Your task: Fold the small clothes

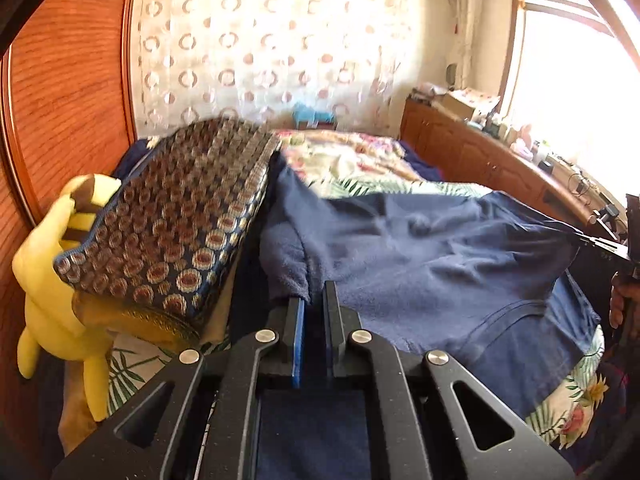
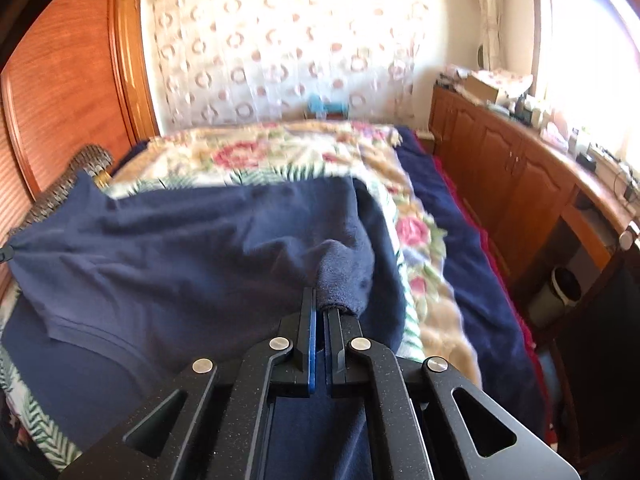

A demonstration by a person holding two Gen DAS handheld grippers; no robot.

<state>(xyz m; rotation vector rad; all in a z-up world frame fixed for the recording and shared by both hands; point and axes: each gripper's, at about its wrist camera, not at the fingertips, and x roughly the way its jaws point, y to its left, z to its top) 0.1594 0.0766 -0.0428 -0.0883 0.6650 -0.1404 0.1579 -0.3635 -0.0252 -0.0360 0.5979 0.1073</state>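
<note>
**Navy garment held stretched between both grippers over the bed**

The navy garment (image 1: 420, 248) hangs spread above the floral blanket (image 1: 360, 160), one fuzzy edge bunched at each gripper. In the left wrist view, the left gripper (image 1: 314, 300) has its jaws nearly closed, pinching cloth at 6 o'clock. The right gripper (image 2: 322, 308) likewise clamps a rolled fold at 6 o'clock of its own view. A patterned cushion (image 1: 168, 216) sits at 9 o'clock, touching a yellow plush toy (image 1: 52, 264). Wooden cabinets (image 2: 500, 168) line 3 o'clock, a lace curtain (image 2: 280, 52) hangs at 12.
</note>
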